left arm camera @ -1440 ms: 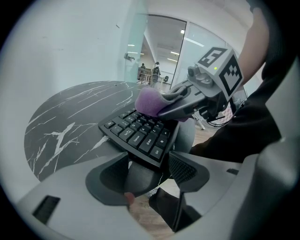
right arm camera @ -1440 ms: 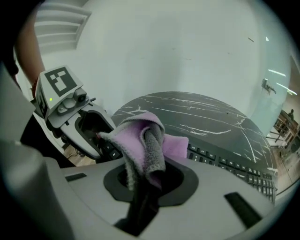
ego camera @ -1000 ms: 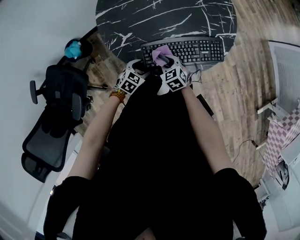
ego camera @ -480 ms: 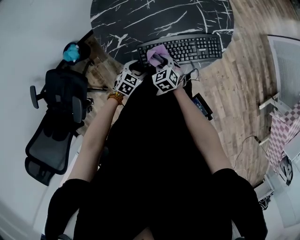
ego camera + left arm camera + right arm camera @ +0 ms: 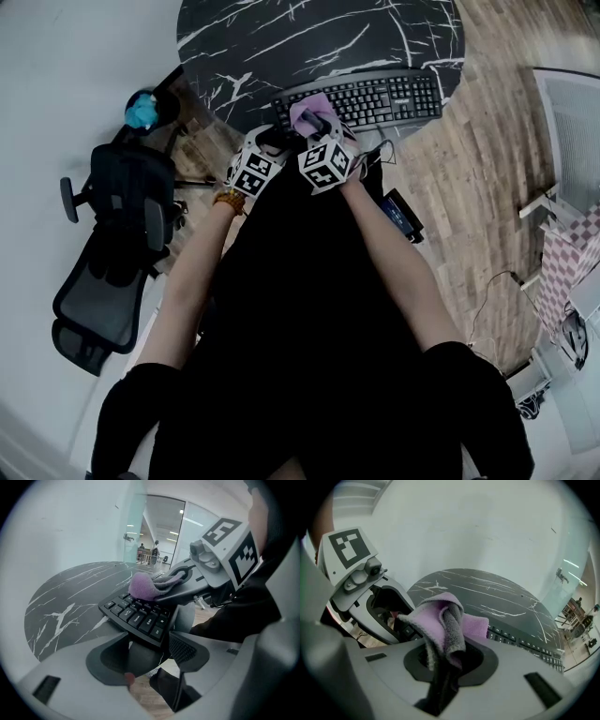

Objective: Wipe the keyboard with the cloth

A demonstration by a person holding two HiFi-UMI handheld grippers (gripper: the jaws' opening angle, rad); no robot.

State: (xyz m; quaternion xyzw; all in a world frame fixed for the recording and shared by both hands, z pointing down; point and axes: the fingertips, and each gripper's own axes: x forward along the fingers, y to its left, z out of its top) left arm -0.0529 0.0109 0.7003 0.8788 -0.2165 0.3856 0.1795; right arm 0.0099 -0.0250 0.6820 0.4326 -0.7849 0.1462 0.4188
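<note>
Looking down, head view: my right gripper [image 5: 319, 122] sets purple cloth [image 5: 305, 112] on left end of black keyboard [image 5: 384, 94], at near edge of round marble table [image 5: 281, 37]; my left gripper [image 5: 275, 141] just beside it. Left gripper view: jaws apart, keyboard's corner between them. Right gripper view: jaws clamped on bunched cloth, keys beyond.

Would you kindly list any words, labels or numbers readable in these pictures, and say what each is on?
No text can be read with certainty.
Keyboard key legends: printed, but too small and blurred to read.
Marker cubes: black-and-white square patterns only, no words or numbers.
</note>
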